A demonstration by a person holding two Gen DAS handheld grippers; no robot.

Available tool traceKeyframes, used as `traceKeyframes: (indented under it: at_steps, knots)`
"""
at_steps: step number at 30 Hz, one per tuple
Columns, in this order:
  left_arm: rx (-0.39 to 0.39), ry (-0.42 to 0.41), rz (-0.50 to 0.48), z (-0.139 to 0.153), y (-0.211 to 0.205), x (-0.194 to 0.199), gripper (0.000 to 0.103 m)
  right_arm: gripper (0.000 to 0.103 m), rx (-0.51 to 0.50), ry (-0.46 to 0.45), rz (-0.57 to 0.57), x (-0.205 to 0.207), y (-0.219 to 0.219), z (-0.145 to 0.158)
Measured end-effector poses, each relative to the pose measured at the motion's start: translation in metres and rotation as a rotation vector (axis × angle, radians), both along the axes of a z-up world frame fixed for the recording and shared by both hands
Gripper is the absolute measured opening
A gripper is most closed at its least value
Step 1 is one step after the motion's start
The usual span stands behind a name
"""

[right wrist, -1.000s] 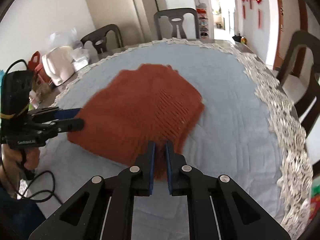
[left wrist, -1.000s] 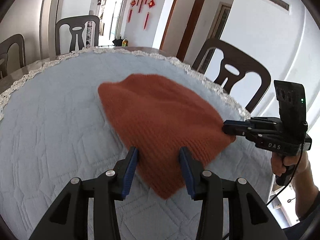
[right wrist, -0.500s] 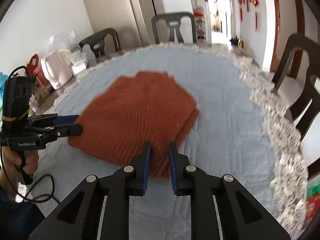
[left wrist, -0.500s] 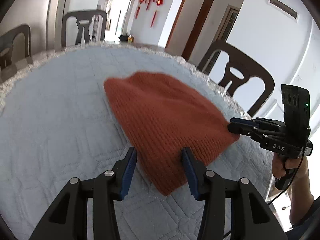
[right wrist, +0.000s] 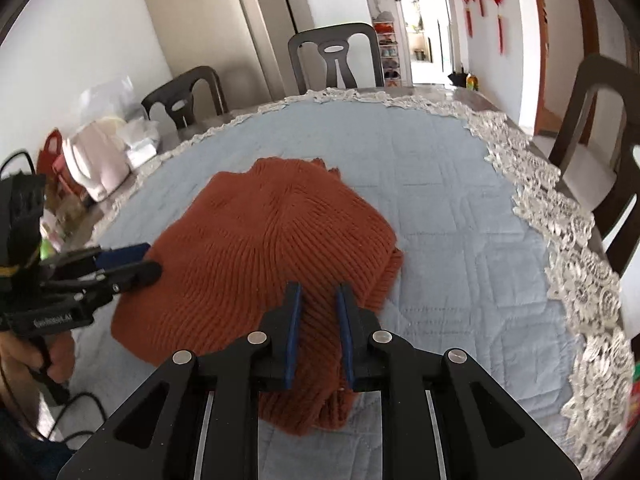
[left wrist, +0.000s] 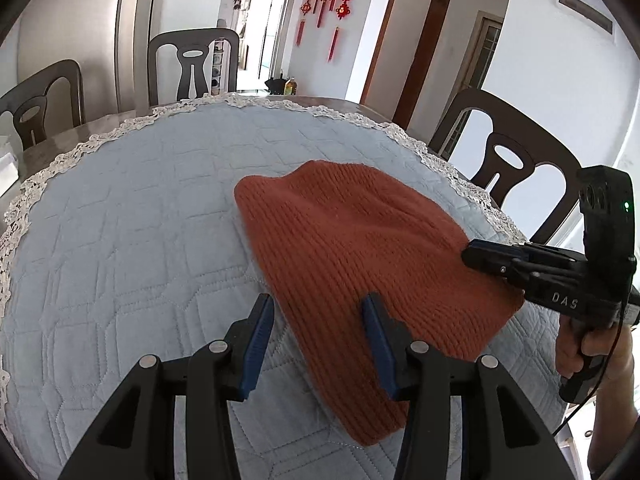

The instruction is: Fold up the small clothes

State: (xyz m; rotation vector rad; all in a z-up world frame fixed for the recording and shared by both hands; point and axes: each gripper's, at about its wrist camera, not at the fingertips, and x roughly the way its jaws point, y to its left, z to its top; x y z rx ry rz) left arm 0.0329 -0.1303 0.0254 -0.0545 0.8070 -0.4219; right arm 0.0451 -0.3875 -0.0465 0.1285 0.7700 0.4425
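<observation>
A rust-orange knitted garment [left wrist: 352, 264] lies folded flat on the pale blue quilted tablecloth [left wrist: 120, 240]. It also shows in the right wrist view [right wrist: 272, 248]. My left gripper [left wrist: 318, 308] is open, its jaws straddling the garment's near left edge without holding it. My right gripper [right wrist: 318, 294] is open a little, just above the garment's near right corner, with nothing held. Each gripper shows in the other's view, the right one [left wrist: 480, 254] at the garment's right edge and the left one [right wrist: 134, 262] at its left edge.
Dark wooden chairs [left wrist: 516, 160] stand around the table. The cloth has a white lace border [right wrist: 560, 248]. Bags and a pale pink appliance [right wrist: 100, 160] sit at the table's far left edge in the right wrist view.
The right gripper has opened from shut and let go of the garment's corner, which now lies flat. The left gripper has stayed open at the near edge.
</observation>
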Motion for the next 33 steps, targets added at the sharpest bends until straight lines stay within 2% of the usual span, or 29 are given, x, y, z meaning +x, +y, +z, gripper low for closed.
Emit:
traceKeyframes:
  at_steps: [12,15,16,20,26,33]
  knots:
    - [-0.025,0.005,0.003,0.0,0.004,0.0,0.049,0.021,0.045,0.028,-0.014,0.005,-0.006,0.002]
    - [-0.041,0.005,0.005,0.002,0.005,0.001,0.049,0.035,0.066,0.036,-0.046,0.008,-0.012,0.003]
    - [-0.051,0.006,0.006,0.003,0.006,0.001,0.049,0.041,0.082,0.041,-0.058,0.01,-0.015,0.002]
    - [-0.109,0.026,0.012,0.003,0.014,0.007,0.049,0.042,0.164,0.09,-0.07,0.019,-0.026,-0.005]
    - [-0.227,0.116,0.018,-0.01,0.026,0.023,0.053,0.048,0.279,0.174,-0.056,0.035,-0.034,-0.022]
    - [-0.285,0.168,0.01,-0.021,0.024,0.03,0.059,0.049,0.34,0.178,-0.036,0.042,-0.038,-0.024]
